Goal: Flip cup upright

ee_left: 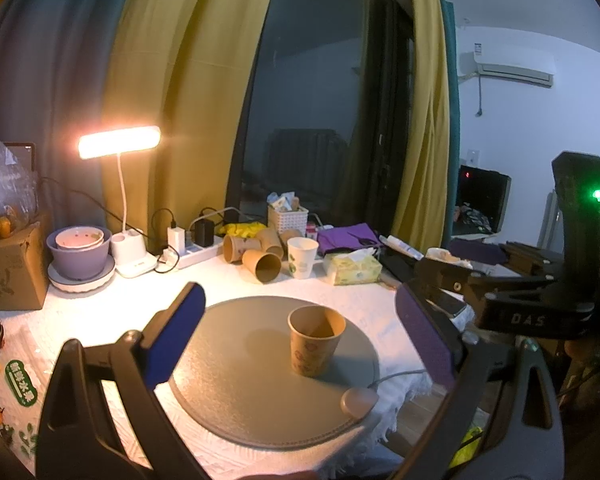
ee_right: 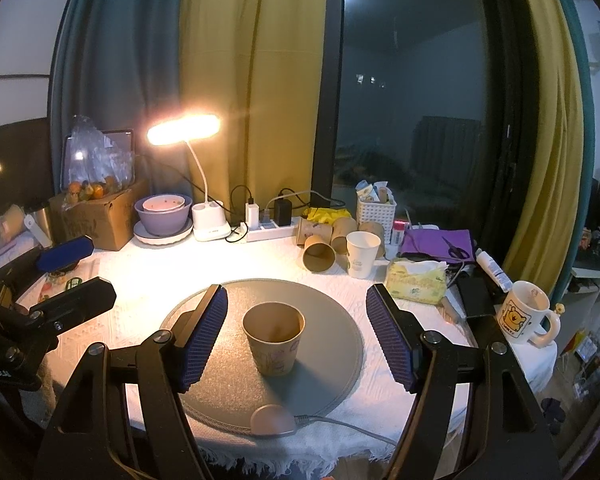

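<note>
A brown paper cup (ee_left: pixel 315 340) stands upright, mouth up, on the round grey mat (ee_left: pixel 228 392). It also shows in the right wrist view (ee_right: pixel 274 338) on the same mat (ee_right: pixel 324 384). My left gripper (ee_left: pixel 300 340) is open and empty, its blue pads wide apart either side of the cup and short of it. My right gripper (ee_right: pixel 296 336) is open and empty, the cup standing between its pads without touching them. The right gripper's body shows in the left wrist view (ee_left: pixel 540 304).
Several brown cups (ee_right: pixel 320 254) lie on their sides at the back beside an upright white cup (ee_right: pixel 362 254). A tissue pack (ee_right: pixel 416 280), a lit lamp (ee_right: pixel 184 130), a bowl (ee_right: pixel 164 214), a power strip (ee_right: pixel 272 230), a mug (ee_right: pixel 524 312) and a cardboard box (ee_right: pixel 96 216) ring the table.
</note>
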